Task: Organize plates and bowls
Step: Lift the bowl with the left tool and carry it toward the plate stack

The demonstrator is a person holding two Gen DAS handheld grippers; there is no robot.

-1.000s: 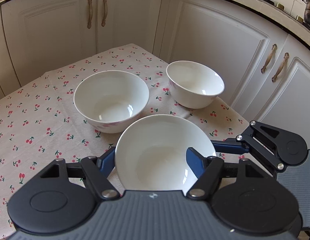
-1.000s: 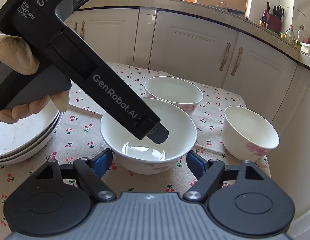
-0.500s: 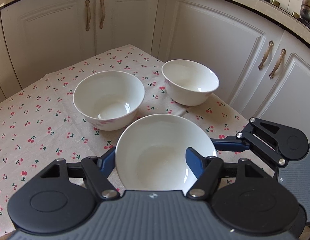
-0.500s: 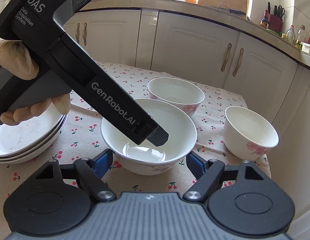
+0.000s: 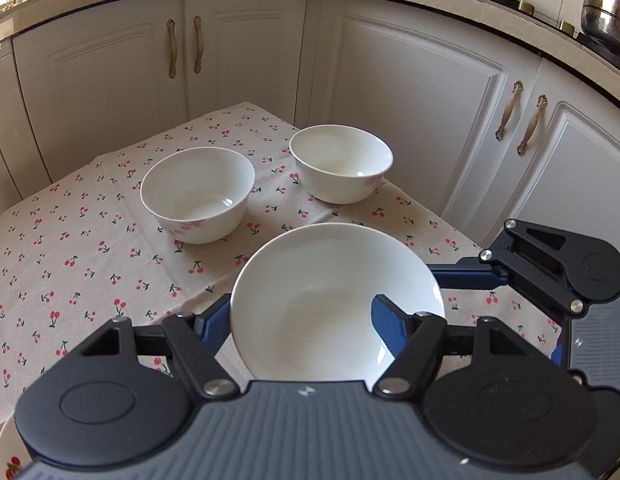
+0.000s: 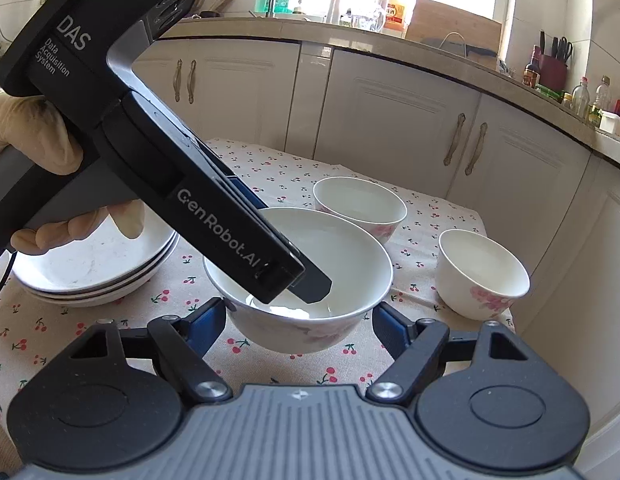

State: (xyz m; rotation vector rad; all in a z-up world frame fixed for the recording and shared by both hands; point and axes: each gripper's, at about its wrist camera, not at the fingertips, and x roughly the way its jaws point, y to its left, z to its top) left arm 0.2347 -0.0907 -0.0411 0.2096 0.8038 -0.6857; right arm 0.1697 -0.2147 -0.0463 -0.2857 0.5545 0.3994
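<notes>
white bowls (image 5: 198, 194), tablecloth (image 5: 70, 248) — red cherries

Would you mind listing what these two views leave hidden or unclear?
- Left wrist view: the held bowl's near rim and base, hidden by the left gripper.
- Right wrist view: where the left gripper's fingers meet the bowl wall, covered by its body.
- Right wrist view: plate stack, count uncertain, partly behind the gloved hand.

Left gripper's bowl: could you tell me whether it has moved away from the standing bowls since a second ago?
Yes. The held bowl has drawn back from the left standing bowl, which looks smaller; more tablecloth now shows between them.
</notes>
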